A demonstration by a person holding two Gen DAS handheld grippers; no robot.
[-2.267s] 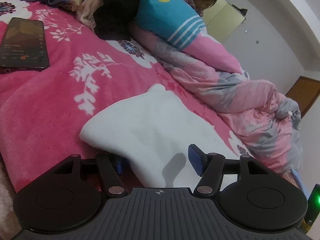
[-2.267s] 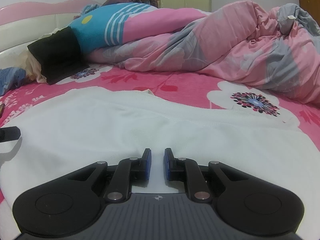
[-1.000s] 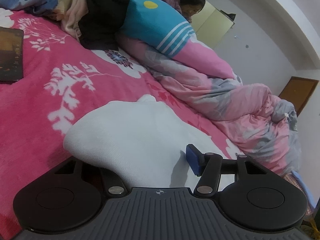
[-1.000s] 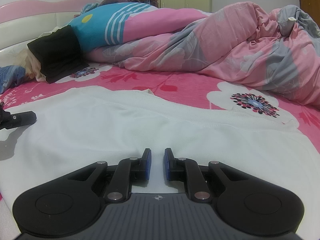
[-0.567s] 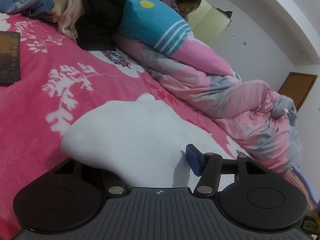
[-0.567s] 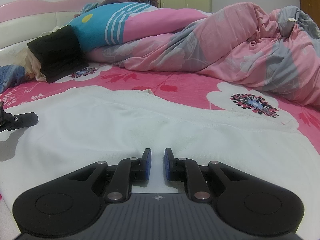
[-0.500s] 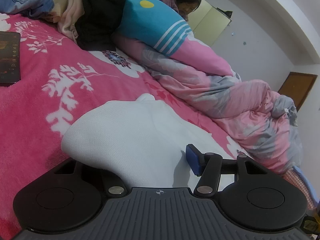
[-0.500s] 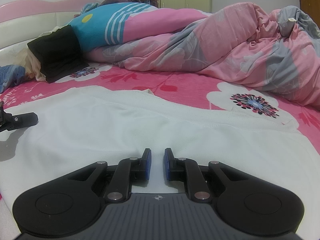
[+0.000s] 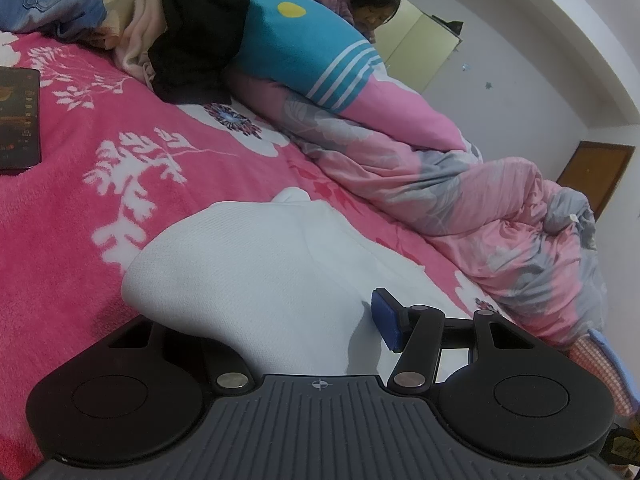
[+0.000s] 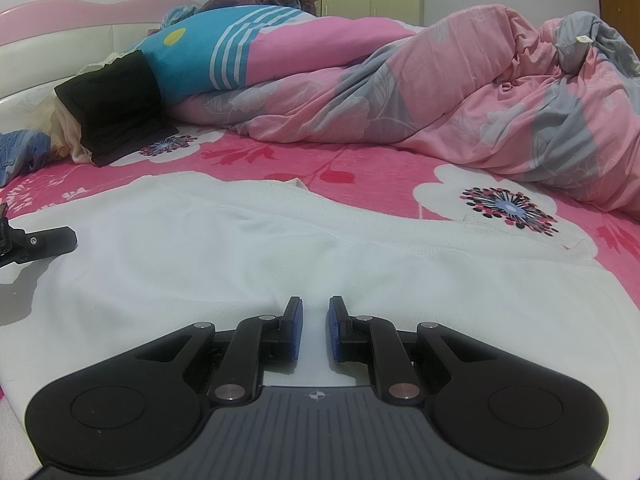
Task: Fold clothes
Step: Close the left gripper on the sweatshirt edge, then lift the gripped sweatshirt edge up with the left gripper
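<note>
— Two grippers on one garment. Anything new on the left?

— A little. A couple of seconds back, the near edge of the white knitted garment lay just ahead of the left gripper. Now that rounded edge drapes over its left finger and hides it. Its blue-padded right finger stands clear above the cloth, so the jaws are about half open and clamp nothing. In the last second it has barely stirred.

— What's around it?

— The dark flat phone sits far off to its left on the pink fleece bedspread with white flowers. It has slid toward the edge of the view, so the gripper has come in over the garment.

— And the right one?

— The right gripper looks the same as before. Its jaws are nearly together, low on the near hem, with white cloth showing in the narrow gap. I cannot tell whether the pads actually pinch it. The garment spreads flat ahead of it and out to both sides, and the crumpled pink and grey quilt lies well beyond.

— What does that mean for the fold?

— I'd judge the left side is set to close on its edge. After that, both could lift the near hem away from them. No fold has been made yet.
</note>
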